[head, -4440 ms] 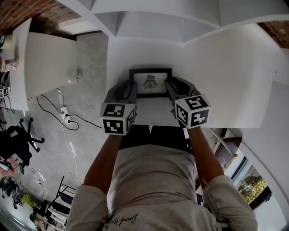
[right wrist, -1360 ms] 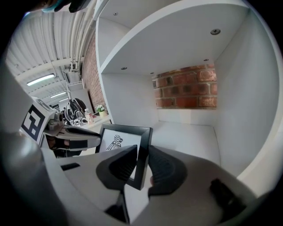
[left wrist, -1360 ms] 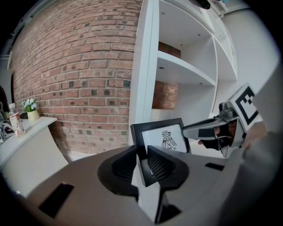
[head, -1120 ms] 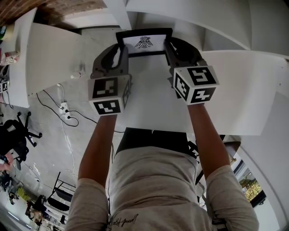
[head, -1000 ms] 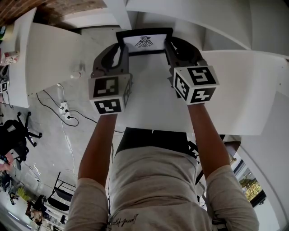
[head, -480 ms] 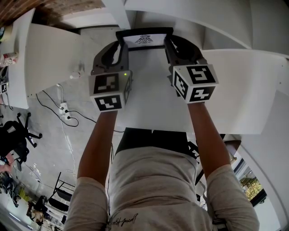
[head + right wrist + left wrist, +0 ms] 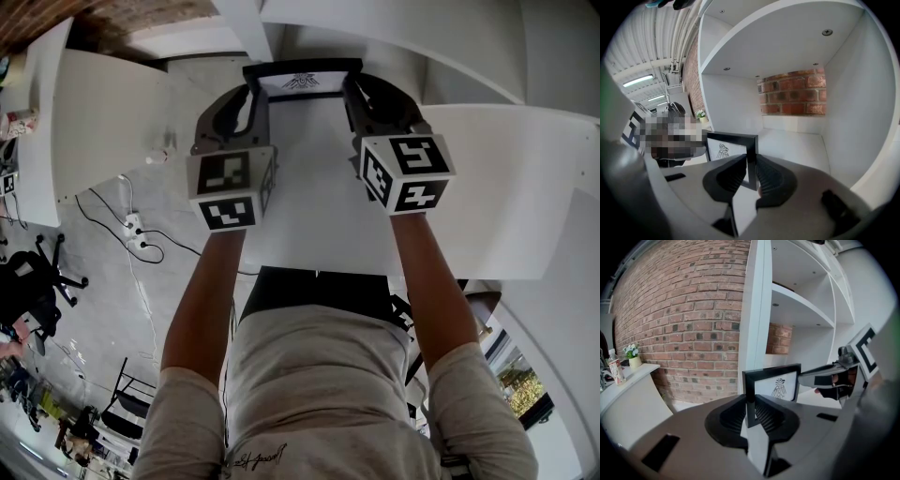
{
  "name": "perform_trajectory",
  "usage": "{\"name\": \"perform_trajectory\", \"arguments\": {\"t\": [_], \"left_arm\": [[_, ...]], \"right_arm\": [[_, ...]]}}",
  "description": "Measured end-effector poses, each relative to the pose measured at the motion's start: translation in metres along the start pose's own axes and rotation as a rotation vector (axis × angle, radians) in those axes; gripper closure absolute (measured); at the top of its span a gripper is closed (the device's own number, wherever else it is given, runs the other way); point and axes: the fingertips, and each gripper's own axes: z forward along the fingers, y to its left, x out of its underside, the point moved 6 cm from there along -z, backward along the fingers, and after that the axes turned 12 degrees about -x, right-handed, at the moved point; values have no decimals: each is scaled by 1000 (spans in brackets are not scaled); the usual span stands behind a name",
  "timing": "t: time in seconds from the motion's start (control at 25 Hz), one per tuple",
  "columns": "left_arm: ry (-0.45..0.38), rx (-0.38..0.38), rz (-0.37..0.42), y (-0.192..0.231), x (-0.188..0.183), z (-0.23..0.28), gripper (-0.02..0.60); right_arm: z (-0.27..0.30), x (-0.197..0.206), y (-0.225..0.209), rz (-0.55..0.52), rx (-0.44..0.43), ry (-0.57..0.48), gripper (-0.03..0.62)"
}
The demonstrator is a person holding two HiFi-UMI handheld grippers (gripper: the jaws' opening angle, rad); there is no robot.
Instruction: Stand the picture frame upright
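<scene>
picture frame [image 7: 302, 82] in your head view sits at the front of the white shelf unit [image 7: 422, 37], between both claws. left gripper view: your left claw [image 7: 751, 412] has just been closing and clamps the frame's left edge. right gripper view: your right claw [image 7: 750, 169] clamps its right edge, and the frame is upright.

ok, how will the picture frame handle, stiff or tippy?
Probably stiff: the picture frame has a black border that looks straight. Likely tippy: thin, upright on the white shelf, no prop in view. Smooth edges may slip.
</scene>
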Motion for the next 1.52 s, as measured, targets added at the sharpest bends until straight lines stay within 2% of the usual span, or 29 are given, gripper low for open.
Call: {"name": "perform_trajectory", "arguments": {"t": [0.68,1.52], "left_arm": [[-11,16,-11,0,1,1,512],[-11,-8,30,-1,-1,0,498]], "right_arm": [[2,1,-2,9,-4,-10,517],[1,0,-1,-1,-3,-12,516]]}}
